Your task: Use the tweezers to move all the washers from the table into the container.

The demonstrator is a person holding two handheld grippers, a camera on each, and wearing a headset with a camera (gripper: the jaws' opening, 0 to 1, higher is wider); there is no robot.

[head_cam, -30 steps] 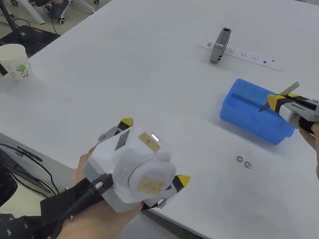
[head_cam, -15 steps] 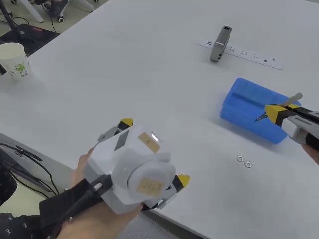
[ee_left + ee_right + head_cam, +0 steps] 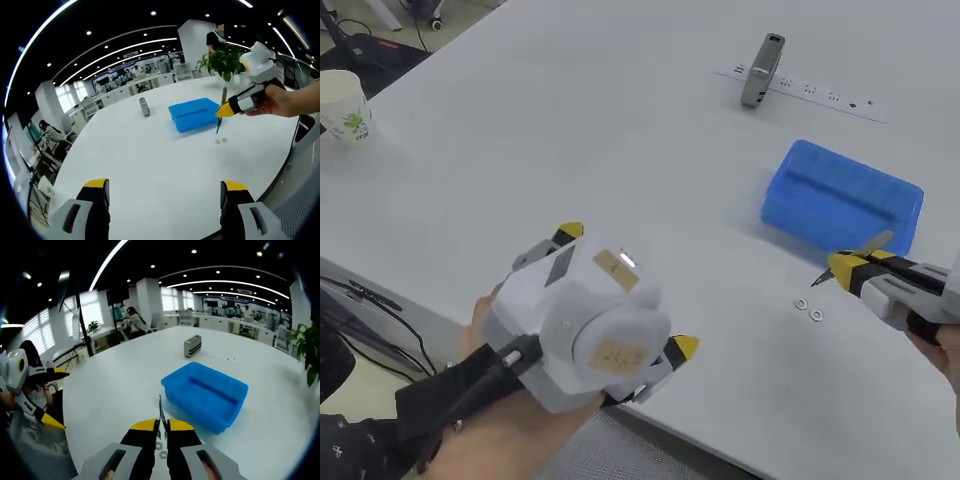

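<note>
1. Right tool: the jaws are drawn almost together and clenched on the tweezers. The tweezers project forward between the yellow tips.
2. In the head view the tweezers point down and to the left. Their tip sits close beside two washers lying side by side on the white desk. It cannot be determined whether the tip touches a washer or the desk.
3. Left tool: the jaws are spread wide, released and holding nothing. It is held over the near edge of the desk, well apart from the washers.
4. The blue container is open-topped and rests on the desk just beyond the washers. The stretch between the two is bare desk.
5. Farther back lies a white power strip with a grey block standing on it. A paper cup stands at the far left edge.
6. In the right gripper view the spot where the washers lie is covered by the tool's own jaws and is hard to make out.
</note>
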